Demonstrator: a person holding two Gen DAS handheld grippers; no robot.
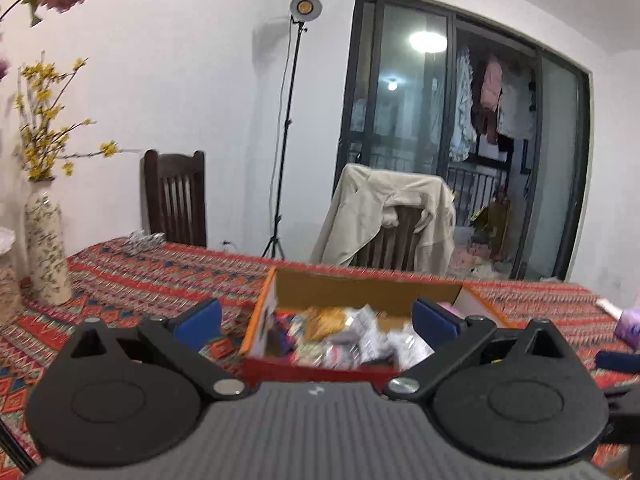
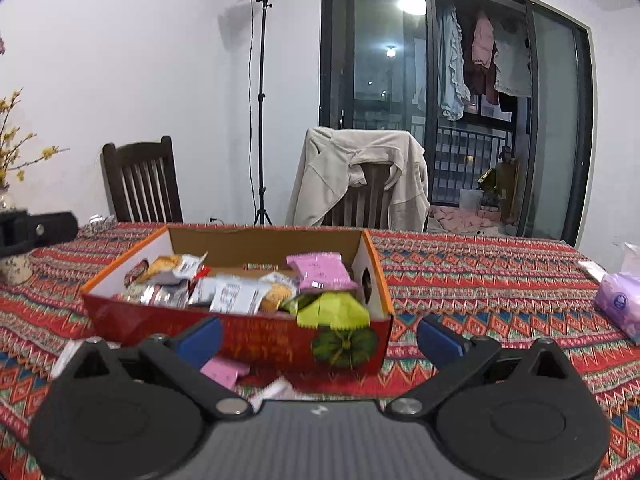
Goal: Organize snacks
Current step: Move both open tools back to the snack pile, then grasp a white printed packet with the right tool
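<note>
Left wrist view: left claw (image 1: pixel 316 320) spread wide, holding nothing, above the open red-and-orange cardboard box (image 1: pixel 320 372) of wrapped snack packets (image 1: pixel 348 336) on the patterned red tabletop (image 1: pixel 140 280).

Right wrist view: right claw (image 2: pixel 318 338) spread wide, empty, before the box; a pink flat packet (image 2: pixel 224 372) lies on the tabletop against its front wall.

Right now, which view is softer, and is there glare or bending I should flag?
Left wrist view: motion blur smears the snack packets in the box. Right wrist view: sharper, the packets in the box readable as separate wrappers. Both views: ceiling light glare on the glass door, and fisheye bending of its frame and the table edge.
</note>
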